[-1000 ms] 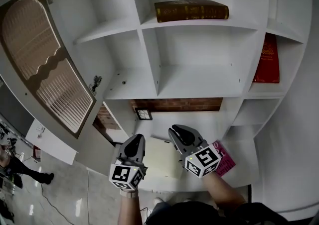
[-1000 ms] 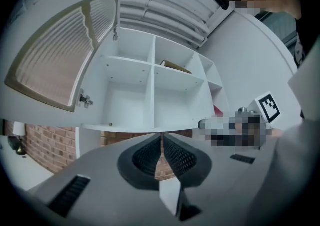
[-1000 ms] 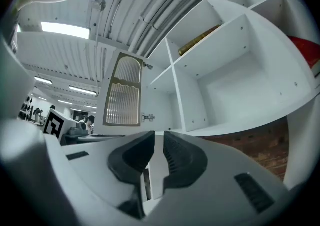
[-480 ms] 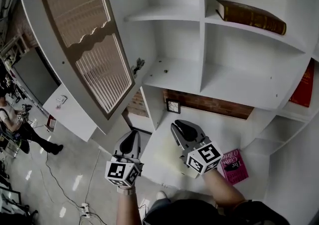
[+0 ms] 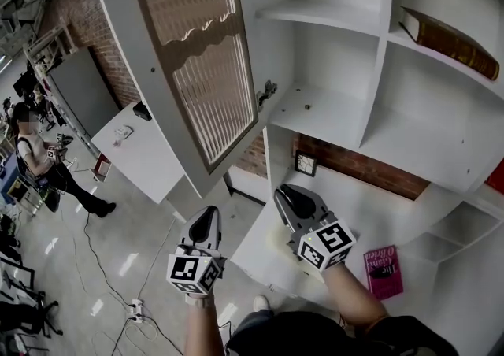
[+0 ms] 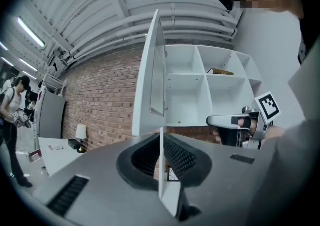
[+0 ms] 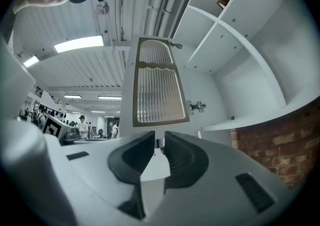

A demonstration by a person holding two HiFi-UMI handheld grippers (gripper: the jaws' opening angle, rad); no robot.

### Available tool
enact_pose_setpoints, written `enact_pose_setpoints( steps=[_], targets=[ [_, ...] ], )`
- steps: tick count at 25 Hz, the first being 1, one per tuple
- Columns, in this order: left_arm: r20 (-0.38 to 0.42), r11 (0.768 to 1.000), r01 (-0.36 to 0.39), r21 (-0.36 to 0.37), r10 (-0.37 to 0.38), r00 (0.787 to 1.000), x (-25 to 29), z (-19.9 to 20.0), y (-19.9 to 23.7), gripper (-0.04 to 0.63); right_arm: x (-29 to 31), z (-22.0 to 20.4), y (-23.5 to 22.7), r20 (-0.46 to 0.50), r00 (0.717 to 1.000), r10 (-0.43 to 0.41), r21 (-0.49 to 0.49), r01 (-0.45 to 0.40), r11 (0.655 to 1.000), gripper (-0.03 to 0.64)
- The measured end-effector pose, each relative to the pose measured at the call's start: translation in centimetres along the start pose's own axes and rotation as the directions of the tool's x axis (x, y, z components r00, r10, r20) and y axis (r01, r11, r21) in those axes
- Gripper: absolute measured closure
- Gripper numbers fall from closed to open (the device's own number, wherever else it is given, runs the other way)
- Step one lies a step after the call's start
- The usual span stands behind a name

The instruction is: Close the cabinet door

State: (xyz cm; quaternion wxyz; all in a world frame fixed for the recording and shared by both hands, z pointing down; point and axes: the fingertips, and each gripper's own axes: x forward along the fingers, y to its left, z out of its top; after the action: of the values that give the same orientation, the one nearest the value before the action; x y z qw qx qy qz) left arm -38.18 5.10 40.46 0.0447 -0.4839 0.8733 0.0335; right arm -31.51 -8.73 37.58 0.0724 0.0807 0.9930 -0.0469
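Note:
The cabinet door, a white frame round a ribbed glass panel, stands swung wide open at the left of the white cabinet. Its hinge shows at the cabinet's edge. The left gripper view shows the door edge-on; in the right gripper view its glass face is straight ahead. My left gripper is shut and empty, below the door and apart from it. Beside it, my right gripper is shut and empty too, in front of the lower shelf.
A brown book lies on an upper shelf. A pink book and a small framed picture sit on the lower shelf. Left of the door are a white table, cables on the floor and a person.
The head view has swung left: the cabinet slid right and the open door now fills the top centre. Both grippers moved along with it, still low and shut.

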Motion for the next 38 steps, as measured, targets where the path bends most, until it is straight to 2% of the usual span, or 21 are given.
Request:
enact_pose_setpoints(
  steps=[5, 12, 24, 28, 38],
  targets=[
    [0.004, 0.999, -0.041, 0.004, 0.041, 0.999, -0.5, 0.2, 2.5, 0.534, 0.7, -1.1, 0.1, -0.018, 1.0, -0.007, 0.01, 0.007, 1.0, 0.561],
    [0.013, 0.999, -0.041, 0.021, 0.041, 0.999, 0.9, 0.8, 4.1, 0.479, 0.1, -2.1, -1.6, -0.04, 0.997, -0.073, 0.008, 0.073, 0.997, 0.561],
    [0.045, 0.999, -0.037, 0.038, 0.035, 0.998, 3.2, 1.5, 4.2, 0.483, -2.4, -1.2, -5.0, -0.032, 0.985, -0.17, -0.009, 0.17, 0.985, 0.561],
    [0.058, 0.999, -0.05, 0.012, 0.05, 0.997, 3.1, 1.5, 3.9, 0.486, -3.1, -0.8, -5.5, -0.028, 0.983, -0.179, -0.015, 0.179, 0.984, 0.561],
    [0.054, 0.999, -0.037, 0.01, 0.037, 0.998, 2.6, 1.5, 1.0, 0.514, -4.8, -0.3, -5.6, -0.021, 0.986, -0.164, -0.014, 0.164, 0.986, 0.561]
  ],
)
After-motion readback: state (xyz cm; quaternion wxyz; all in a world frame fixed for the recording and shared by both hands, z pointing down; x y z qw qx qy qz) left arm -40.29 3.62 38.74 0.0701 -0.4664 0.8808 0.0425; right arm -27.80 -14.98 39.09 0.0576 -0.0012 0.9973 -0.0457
